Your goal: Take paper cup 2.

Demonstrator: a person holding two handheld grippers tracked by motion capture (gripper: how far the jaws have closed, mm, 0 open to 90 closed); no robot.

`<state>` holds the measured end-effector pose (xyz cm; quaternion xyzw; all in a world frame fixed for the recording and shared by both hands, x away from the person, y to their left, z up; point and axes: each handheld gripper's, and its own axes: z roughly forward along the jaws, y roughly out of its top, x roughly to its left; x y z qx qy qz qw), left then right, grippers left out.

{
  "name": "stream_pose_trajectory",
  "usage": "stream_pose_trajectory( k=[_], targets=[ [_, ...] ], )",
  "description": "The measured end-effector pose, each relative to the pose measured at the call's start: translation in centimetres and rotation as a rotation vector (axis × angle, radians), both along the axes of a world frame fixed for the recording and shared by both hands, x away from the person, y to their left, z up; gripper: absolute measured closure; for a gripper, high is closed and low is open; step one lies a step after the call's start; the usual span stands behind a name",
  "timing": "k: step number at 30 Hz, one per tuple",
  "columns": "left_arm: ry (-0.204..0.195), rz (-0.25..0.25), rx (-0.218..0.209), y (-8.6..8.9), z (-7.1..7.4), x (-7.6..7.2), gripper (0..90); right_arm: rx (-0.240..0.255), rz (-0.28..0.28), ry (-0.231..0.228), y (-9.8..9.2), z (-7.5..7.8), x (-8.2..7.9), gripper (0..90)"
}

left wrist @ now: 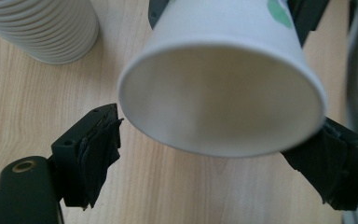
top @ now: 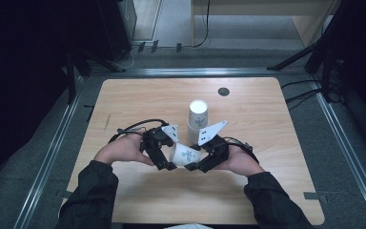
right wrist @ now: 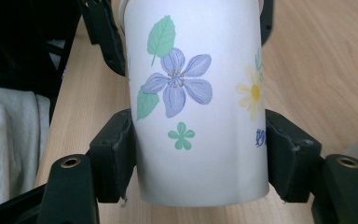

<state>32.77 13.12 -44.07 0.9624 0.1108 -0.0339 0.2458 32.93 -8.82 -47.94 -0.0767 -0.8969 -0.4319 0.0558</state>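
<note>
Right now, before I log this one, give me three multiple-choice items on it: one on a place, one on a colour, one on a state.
1. Where does the stack of cups stand?
A. Just beyond the two grippers, on the table
B. On the floor past the table
C. At the table's near edge

2. What colour is the large flower on the held cup?
A. Red
B. Purple-blue
C. Black

3. How does the right gripper stand to the held cup?
A. Wide open, well clear of it
B. Shut empty beside it
C. Pads pressed on both its sides

Key: 1 A, the high view shows the stack upright behind the hands. 2 B, the right gripper view shows purple-blue petals with green leaves. 3 C, both pads bear on the cup's wall, while the left gripper stands open round its rim.
</note>
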Motion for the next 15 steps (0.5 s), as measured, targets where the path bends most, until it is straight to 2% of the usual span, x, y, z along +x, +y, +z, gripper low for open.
stream_pose_trajectory(
  k=[3, 5, 8, 10, 11, 13, 15],
  targets=[
    [0.002, 0.016, -0.029, 0.7, 0.0, -0.1, 13.4, 0.013, -0.01, 0.005, -0.4, 0.3, 0.1, 33.9],
    [0.003, 0.022, -0.033, 0.8, 0.0, -0.1, 13.5, 0.022, -0.012, 0.005, -0.5, 0.4, 0.1, 33.8],
    [0.012, 0.068, -0.057, 1.9, -0.4, -0.2, 14.6, 0.027, -0.016, 0.005, -0.8, 0.6, 0.0, 33.8],
    [0.025, 0.09, -0.084, 2.6, -0.7, -0.2, 14.7, 0.028, -0.018, 0.008, -0.8, 0.6, 0.0, 33.8],
    [0.025, 0.09, -0.084, 2.6, -0.7, -0.2, 14.8, 0.028, -0.018, 0.008, -0.8, 0.6, 0.0, 33.8],
    [0.047, 0.106, -0.139, 3.5, -0.9, -0.3, 14.8, 0.03, -0.018, 0.003, -0.9, 0.7, -0.1, 33.8],
    [0.054, 0.109, -0.156, 3.7, -1.0, -0.4, 14.8, 0.033, -0.023, 0.01, -1.0, 0.8, -0.1, 33.8]
  ],
)
